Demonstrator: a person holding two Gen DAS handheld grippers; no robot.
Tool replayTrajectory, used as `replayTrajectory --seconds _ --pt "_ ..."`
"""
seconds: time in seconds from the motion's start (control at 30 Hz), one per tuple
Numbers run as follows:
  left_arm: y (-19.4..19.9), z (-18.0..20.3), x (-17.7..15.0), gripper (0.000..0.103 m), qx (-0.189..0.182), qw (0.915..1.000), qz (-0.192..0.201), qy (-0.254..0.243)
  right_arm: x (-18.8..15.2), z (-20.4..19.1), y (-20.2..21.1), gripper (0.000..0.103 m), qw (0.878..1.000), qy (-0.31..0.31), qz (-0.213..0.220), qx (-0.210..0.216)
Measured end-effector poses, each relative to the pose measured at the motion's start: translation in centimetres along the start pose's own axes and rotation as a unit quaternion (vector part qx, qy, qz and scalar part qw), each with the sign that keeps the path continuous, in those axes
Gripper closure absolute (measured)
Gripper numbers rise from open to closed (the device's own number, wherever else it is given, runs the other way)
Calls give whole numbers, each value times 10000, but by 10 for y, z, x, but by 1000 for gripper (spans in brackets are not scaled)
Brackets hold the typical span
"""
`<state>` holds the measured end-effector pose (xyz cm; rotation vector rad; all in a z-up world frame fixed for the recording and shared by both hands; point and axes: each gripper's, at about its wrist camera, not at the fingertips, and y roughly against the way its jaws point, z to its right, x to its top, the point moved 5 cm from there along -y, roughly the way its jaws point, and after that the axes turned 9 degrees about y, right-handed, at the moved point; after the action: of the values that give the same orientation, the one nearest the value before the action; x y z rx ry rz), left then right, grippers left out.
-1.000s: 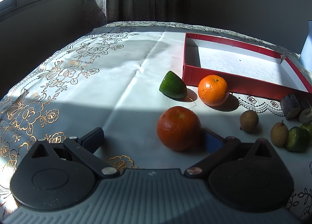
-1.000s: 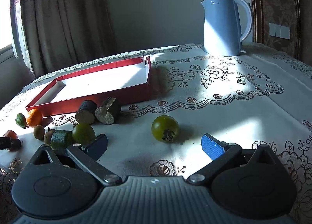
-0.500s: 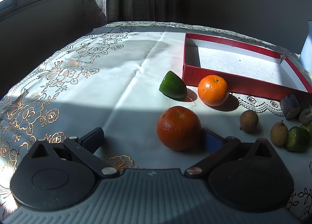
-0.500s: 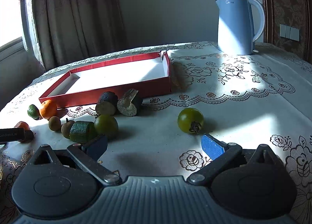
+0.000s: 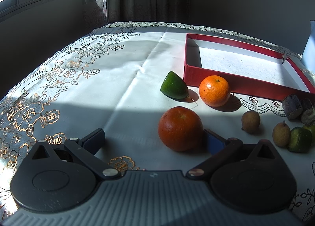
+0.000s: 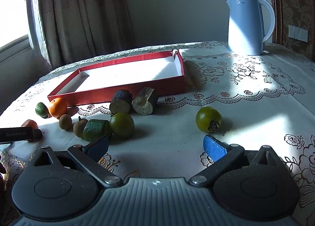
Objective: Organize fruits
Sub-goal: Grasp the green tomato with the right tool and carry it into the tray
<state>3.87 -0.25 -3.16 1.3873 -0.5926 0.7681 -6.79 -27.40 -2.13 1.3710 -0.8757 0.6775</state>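
Note:
My left gripper (image 5: 153, 139) is open; a dark orange (image 5: 180, 128) sits on the cloth between its fingers, against the right finger. Beyond lie a green lime piece (image 5: 174, 86) and a bright orange (image 5: 214, 90), in front of an empty red tray (image 5: 232, 82). My right gripper (image 6: 155, 145) is open and empty. A green tomato (image 6: 208, 119) lies just beyond its right finger. Another green tomato (image 6: 122, 125) and a green chunk (image 6: 95, 130) lie beyond its left finger. The red tray (image 6: 126, 90) stands further back.
Two brown longans (image 5: 251, 121) and two dark cut stubs (image 6: 133, 101) lie in front of the tray. A blue-grey kettle (image 6: 248, 25) stands at the back right. Curtains and a window are behind the table. The left gripper's finger (image 6: 19, 133) shows at the right wrist view's left edge.
The right gripper has moved left and closer to the fruits, so the tomatoes and tray shifted right in its view. The left gripper has not moved.

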Motion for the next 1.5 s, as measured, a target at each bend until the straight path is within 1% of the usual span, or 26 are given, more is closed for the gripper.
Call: replayTrajectory --seconds 0.2,0.47,0.63,0.67,0.7,0.73,0.77,0.8,0.93,1.0,1.07,1.23,1.27,1.3,1.4,1.5 --pt "0 0 0 0 1 10000 0 3 0 7 4 0 9998 137 10 -128" --pt "0 0 0 0 3 10000 1 4 9 32 11 0 9983 181 254 -488" --pt "0 0 0 0 3 10000 1 5 13 37 5 1 9978 318 208 -534" --pt "0 0 0 0 3 10000 1 5 14 38 4 6 9978 342 182 -536" --pt "0 0 0 0 2 10000 1 5 14 38 2 15 9979 356 141 -526" --pt "0 0 0 0 3 10000 1 5 14 38 0 21 9980 344 106 -525" --pt "0 0 0 0 2 10000 1 5 14 40 -2 34 9981 324 61 -527" --pt "0 0 0 0 2 10000 1 5 14 41 -4 44 9983 290 0 -515" --pt "0 0 0 0 2 10000 1 6 12 46 -11 48 9981 272 -98 -541" --pt "0 0 0 0 0 10000 1 6 12 48 -13 60 9980 300 -142 -537" --pt "0 0 0 0 1 10000 1 6 14 50 -16 63 9977 337 -161 -574" --pt "0 0 0 0 1 10000 1 6 15 53 -23 64 9968 427 -248 -629" --pt "0 0 0 0 0 10000 1 6 15 54 -24 66 9967 427 -256 -634" --pt "0 0 0 0 0 10000 1 6 15 55 -24 70 9964 427 -258 -680" --pt "0 0 0 0 -2 10000 1 6 16 55 -22 71 9973 370 -202 -607" --pt "0 0 0 0 -1 10000 1 6 28 48 -15 71 9982 387 11 -455"
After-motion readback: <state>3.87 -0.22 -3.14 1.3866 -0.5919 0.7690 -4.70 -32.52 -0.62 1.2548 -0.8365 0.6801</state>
